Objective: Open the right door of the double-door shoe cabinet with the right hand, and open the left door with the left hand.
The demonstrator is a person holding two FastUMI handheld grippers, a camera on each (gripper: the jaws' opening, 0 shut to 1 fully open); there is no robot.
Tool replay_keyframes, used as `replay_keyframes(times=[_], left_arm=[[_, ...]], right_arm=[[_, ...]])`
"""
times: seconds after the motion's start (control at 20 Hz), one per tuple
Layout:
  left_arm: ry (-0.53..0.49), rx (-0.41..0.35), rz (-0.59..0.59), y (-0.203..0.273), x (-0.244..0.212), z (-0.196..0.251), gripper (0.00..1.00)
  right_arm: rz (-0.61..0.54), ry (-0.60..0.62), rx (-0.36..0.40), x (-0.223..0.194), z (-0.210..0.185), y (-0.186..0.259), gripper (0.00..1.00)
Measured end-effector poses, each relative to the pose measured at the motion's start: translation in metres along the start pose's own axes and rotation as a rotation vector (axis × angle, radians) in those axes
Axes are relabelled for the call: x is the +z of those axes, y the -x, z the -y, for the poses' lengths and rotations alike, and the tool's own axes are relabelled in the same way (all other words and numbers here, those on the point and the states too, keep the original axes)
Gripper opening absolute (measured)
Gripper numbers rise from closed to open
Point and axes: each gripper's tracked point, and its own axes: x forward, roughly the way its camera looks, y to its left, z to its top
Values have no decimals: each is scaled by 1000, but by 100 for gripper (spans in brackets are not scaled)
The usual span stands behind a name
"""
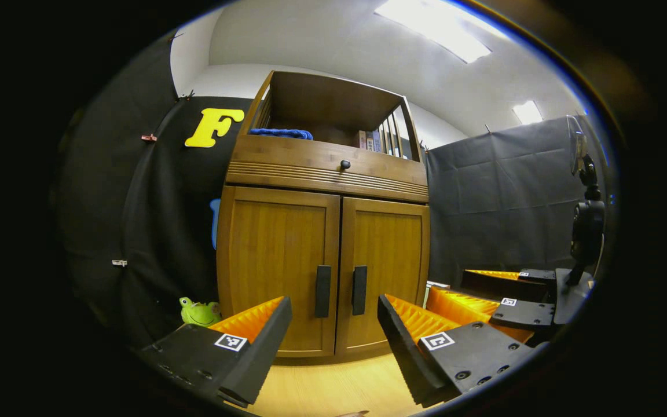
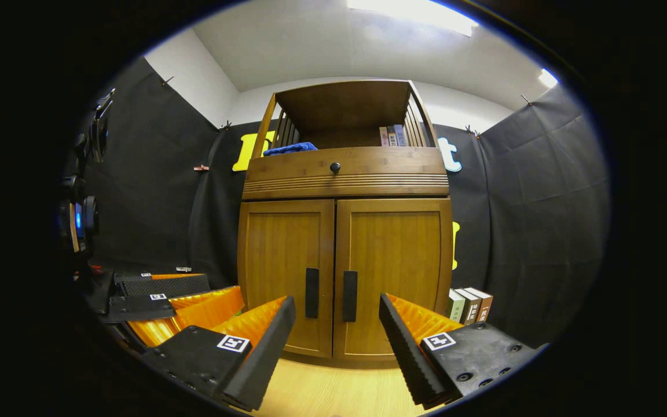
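Facing the shut cabinet [image 2: 345,231], both doors untouched; my right gripper [image 2: 336,347] and left gripper [image 1: 333,347] gape empty. Next, I judge, right closes on the right handle [image 2: 350,296].

Green frog plush toy [image 1: 199,312] on wooden floor [image 1: 333,388], near black cloth wall [image 1: 507,191]. Blue cloth [image 2: 290,148] lying at left of open top shelf; few upright books [image 2: 392,136] at right of same shelf. Three more books [image 2: 469,305] standing on floor against wall. Small clips [image 1: 149,138] pinned to cloth. Bright ceiling light panel [image 1: 433,28] overhead.
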Motion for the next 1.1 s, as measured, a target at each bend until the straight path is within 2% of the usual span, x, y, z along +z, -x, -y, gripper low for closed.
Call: replay_keyframes(times=[0.1,0.75,0.85,1.1], left_arm=[[7,-1,6,0,1,-1,93],[30,18,44,3,9,-15,93],[30,13,38,3,6,-16,93],[19,-5,36,-1,5,-16,93]], right_arm=[[-1,1,-1,0,1,0,93],[-3,8,-4,-3,-2,-6,93],[-2,13,-10,-5,-1,-10,96],[-10,12,-6,-12,-3,-35,89]])
